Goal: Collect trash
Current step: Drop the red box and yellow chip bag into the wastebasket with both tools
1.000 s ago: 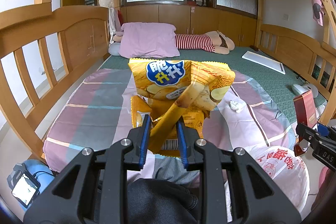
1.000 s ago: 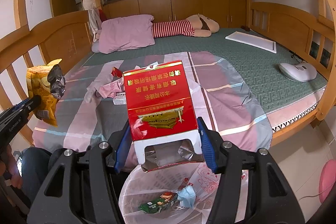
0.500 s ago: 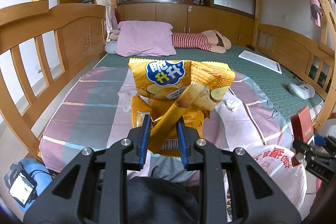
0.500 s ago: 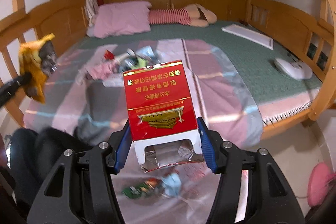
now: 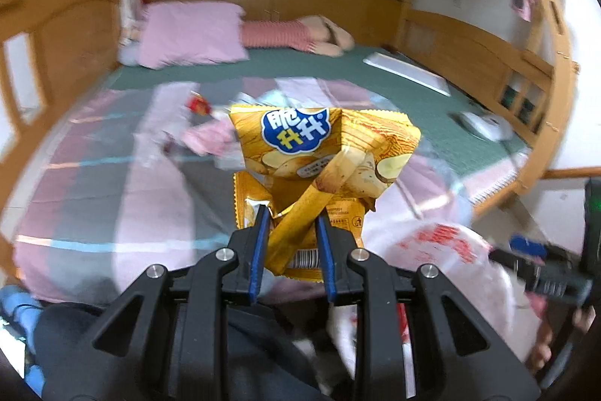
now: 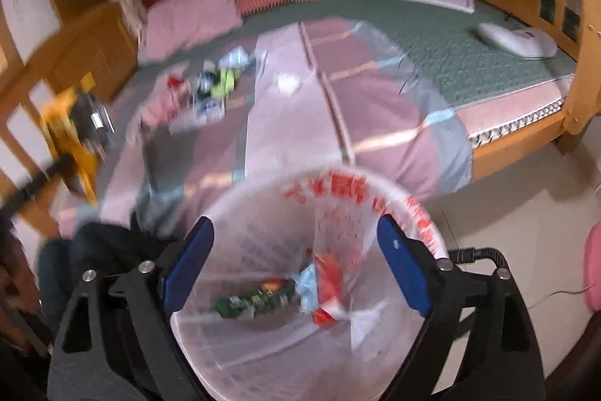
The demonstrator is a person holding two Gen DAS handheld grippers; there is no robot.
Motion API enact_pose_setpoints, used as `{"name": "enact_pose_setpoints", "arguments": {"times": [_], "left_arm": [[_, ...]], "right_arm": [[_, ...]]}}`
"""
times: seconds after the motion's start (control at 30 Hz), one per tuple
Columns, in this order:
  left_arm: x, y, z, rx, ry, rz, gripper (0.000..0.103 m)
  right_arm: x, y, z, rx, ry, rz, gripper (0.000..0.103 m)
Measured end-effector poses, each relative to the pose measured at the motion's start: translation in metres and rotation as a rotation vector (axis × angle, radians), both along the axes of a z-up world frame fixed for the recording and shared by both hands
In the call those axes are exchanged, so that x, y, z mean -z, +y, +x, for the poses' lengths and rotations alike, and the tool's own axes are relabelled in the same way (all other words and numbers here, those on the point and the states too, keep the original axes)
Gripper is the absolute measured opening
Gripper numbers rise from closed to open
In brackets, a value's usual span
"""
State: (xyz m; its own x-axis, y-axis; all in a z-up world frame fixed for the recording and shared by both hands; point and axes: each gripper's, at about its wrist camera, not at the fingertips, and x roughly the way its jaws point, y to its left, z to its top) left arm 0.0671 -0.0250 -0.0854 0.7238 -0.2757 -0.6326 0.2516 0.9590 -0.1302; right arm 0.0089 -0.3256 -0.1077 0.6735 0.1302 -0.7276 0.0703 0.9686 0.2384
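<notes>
My right tongs (image 6: pixel 296 264) are opening, empty, over the trash bag (image 6: pixel 375 198); left tongs (image 5: pixel 291 252) pinch the chip bag (image 5: pixel 319 153), which I'd drop in next.

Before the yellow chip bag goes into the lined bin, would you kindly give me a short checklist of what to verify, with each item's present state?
1. Left tool grips the yellow chip bag: ok, pads pinch its crumpled lower part.
2. Right tool is free of trash: ok, jaws opening, nothing between them.
3. Bin liner mouth is open: ok, wrappers visible at the bottom.
4. Room left in the bin: ok, only a few pieces inside.
5. Right tool clear of the drop path: not ok, it hangs directly over the bin's mouth.
6. Chip bag is above the bin: not ok, it is off to one side, over the bedspread.
</notes>
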Motion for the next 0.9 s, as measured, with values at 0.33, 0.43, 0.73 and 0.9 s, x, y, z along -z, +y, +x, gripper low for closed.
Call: {"name": "enact_pose_setpoints", "arguments": {"times": [0.33, 0.43, 0.73, 0.9], "left_arm": [[0.051, -0.088, -0.02, 0.507, 0.206, -0.008, 0.05], [0.064, -0.109, -0.031, 0.519, 0.186, 0.085, 0.09], [0.05, -0.063, -0.001, 0.294, 0.067, 0.039, 0.096], [0.043, -0.026, 0.021, 0.127, 0.036, -0.049, 0.096]], "right_arm": [[-0.028, -0.041, -0.014, 0.166, -0.134, 0.064, 0.09], [-0.025, -0.046, -0.014, 0.178, -0.125, 0.087, 0.09], [-0.038, -0.034, -0.023, 0.315, -0.246, -0.114, 0.099], [-0.029, -0.03, -0.029, 0.379, -0.334, -0.066, 0.099]]}}
